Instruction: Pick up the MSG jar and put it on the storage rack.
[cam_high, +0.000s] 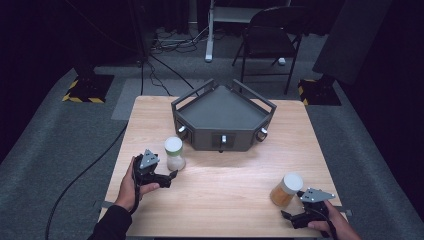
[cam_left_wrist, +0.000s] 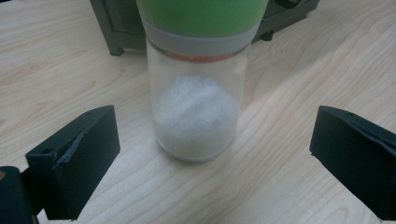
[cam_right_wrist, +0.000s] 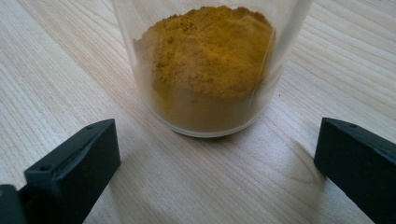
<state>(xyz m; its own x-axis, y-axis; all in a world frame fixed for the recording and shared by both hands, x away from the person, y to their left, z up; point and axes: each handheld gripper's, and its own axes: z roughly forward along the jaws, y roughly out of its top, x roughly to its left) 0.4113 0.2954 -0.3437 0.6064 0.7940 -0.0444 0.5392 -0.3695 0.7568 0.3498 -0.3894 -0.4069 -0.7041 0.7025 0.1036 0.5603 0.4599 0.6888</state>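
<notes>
Your left hand-held gripper rests low on the tabletop with its jaws spread wide apart, gripping nothing. Straight ahead of it, just beyond the jaw tips and centred on the gap between them, stands the jar of white powder. It is upright on the wood, a clear glass body under a grey collar and a pale green lid, the white grains heaped in its lower half. In the left gripper view neither jaw touches the glass; bare wood shows on both sides of it.

Your right hand-held gripper sits near your edge of the tabletop, jaws likewise wide apart and holding nothing. Directly in front of its jaws, a little farther off than the tips, stands the jar of yellow-brown powder, upright, with a white lid seen in the high view. In the right gripper view the jar's base lies ahead of the gap and both jaws stay clear of it.

The two jars are well apart from each other, one before each hand. Beyond the left hand-held gripper and its jar, farther across the tabletop, sits a dark grey angular tray with raised rails and small knobs on its front faces; its near wall shows just behind the white jar
</notes>
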